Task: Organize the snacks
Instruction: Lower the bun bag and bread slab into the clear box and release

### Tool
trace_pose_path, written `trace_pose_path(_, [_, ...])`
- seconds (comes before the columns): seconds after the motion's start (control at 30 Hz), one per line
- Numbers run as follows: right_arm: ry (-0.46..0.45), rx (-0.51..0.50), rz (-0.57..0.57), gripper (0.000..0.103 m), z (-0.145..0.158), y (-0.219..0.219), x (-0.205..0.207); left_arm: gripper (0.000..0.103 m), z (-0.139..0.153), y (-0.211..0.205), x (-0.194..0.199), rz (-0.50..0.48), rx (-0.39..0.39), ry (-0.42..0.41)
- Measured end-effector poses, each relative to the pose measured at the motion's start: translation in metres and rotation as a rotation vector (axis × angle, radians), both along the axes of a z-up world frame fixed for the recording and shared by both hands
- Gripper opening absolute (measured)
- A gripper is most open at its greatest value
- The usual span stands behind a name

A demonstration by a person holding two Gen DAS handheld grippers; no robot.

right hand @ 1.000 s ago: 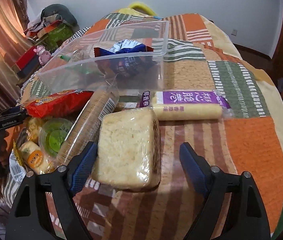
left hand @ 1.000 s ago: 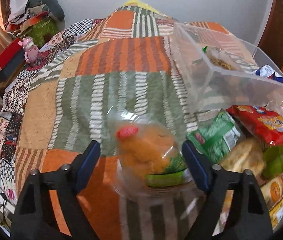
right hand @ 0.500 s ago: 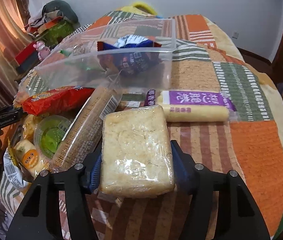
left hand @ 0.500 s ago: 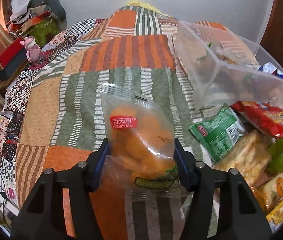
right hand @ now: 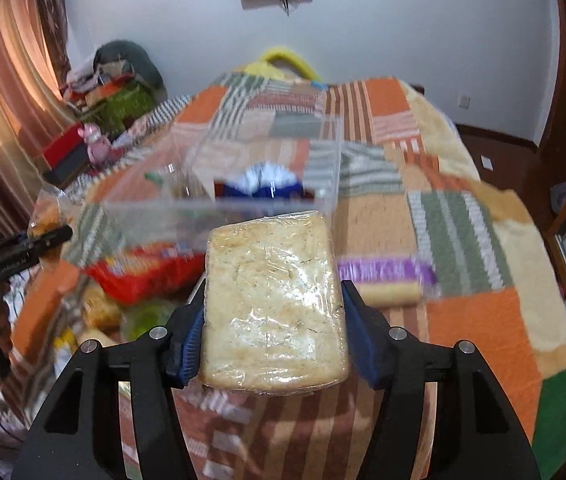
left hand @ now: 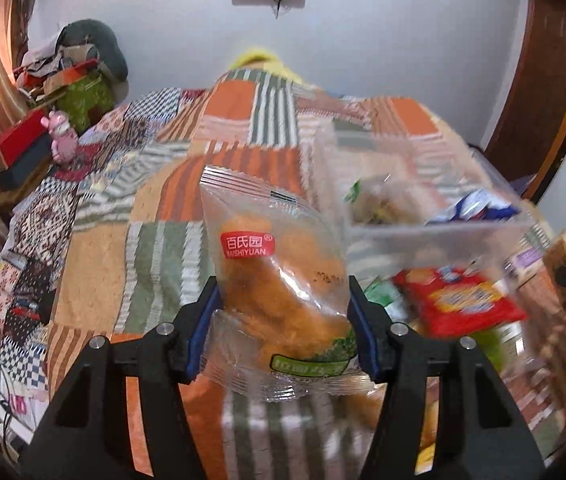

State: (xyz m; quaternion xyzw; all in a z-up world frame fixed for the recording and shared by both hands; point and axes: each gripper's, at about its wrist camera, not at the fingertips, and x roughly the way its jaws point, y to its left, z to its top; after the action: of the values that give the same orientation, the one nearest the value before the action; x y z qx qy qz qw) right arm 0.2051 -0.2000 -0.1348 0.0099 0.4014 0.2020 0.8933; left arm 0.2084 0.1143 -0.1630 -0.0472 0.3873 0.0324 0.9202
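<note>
Snacks fill both our grippers. Our left gripper is clenched on a clear plastic bag of orange fried pieces with a red label, its blue pads pressing the bag's sides and holding it above the patchwork orange, green and striped bedspread. Our right gripper is clamped on a pale, film-wrapped rectangular cake block, also held clear of the cover. Beyond both sits a clear plastic storage box with a blue-and-white packet inside. A red snack bag lies near the box's front wall, and a purple-labelled yellow stick pack lies just right of the cake block.
</note>
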Motion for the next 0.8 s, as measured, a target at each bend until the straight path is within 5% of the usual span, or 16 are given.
trace_pose_path(0.37, [-0.112, 0.029, 0.018, 0.057, 0.033, 0.022, 0.03, 0.059, 0.036, -0.038, 0.029, -0.074, -0.033, -0.096])
trace_pose_path(0.8, [-0.074, 0.031, 0.065, 0.057, 0.018, 0.066, 0.078, 0.059, 0.02, -0.064, 0.087, -0.115, -0.034, -0.05])
